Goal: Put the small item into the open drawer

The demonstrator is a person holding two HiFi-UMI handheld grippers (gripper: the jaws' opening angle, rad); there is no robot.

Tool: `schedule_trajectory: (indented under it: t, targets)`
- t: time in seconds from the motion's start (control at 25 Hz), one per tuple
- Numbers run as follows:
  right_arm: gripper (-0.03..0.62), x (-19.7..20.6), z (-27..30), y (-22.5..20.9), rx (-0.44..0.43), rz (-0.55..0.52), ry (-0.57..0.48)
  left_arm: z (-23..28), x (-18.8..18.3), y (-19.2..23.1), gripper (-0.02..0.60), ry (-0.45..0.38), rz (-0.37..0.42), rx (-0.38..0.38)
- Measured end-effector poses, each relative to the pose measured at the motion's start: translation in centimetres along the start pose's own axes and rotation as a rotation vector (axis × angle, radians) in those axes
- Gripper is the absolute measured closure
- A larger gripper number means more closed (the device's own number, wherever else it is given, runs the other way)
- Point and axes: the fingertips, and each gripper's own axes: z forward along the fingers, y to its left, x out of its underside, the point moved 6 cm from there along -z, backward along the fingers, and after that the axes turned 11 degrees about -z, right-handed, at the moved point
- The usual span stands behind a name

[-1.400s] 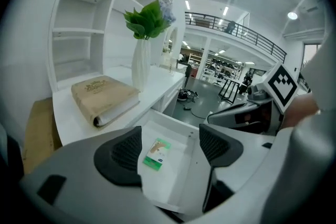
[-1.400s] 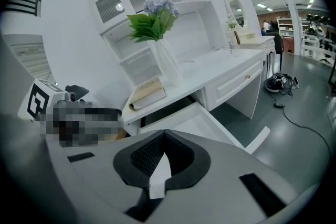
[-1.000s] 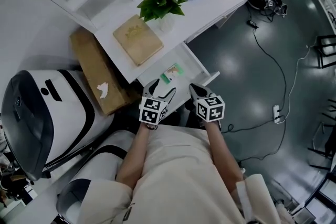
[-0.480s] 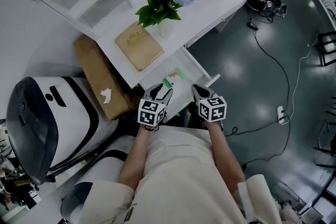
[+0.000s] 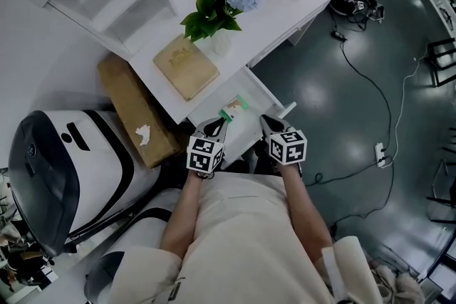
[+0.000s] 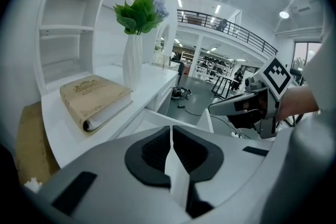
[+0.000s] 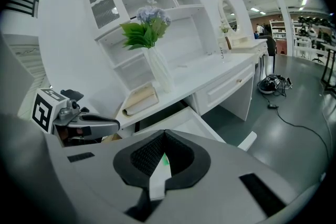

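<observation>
The small item (image 5: pixel 234 109), a white packet with a green end, lies in the open white drawer (image 5: pixel 251 126) under the desk. Through the right gripper's gap I see its green end (image 7: pixel 166 160). My left gripper (image 5: pixel 216 124) hovers at the drawer's near left, just short of the item. Its jaws have just been closing and now meet (image 6: pixel 171 131) with nothing between them. My right gripper (image 5: pixel 265 120) is over the drawer's near right, pads together at the tip (image 7: pixel 165 136), holding nothing.
On the white desk (image 5: pixel 271 3) lie a tan book (image 5: pixel 187 66) and a vase of blue flowers (image 5: pixel 217 7), with open shelves behind. A cardboard box (image 5: pixel 132 110) and a white-and-black machine (image 5: pixel 57 167) stand at the left. Cables (image 5: pixel 370 82) run across the dark floor.
The left gripper's jaws went from wide open to together while staying over the drawer. The item has stayed in the drawer. The right gripper barely moved.
</observation>
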Motion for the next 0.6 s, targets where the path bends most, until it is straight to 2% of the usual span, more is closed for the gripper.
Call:
schedule_trajectory:
  t: [0.12,0.6]
  targets:
    - [0.569,-0.10,0.02,-0.12,0.004,0.000,0.002,-0.20,-0.26,0.10,0.565,-0.004,-0.014,0.011]
    - [0.569,0.79,0.77,0.35,-0.014,-0.009,0.044,-0.76,0.12,0.06,0.565,0.000,-0.033,0.014]
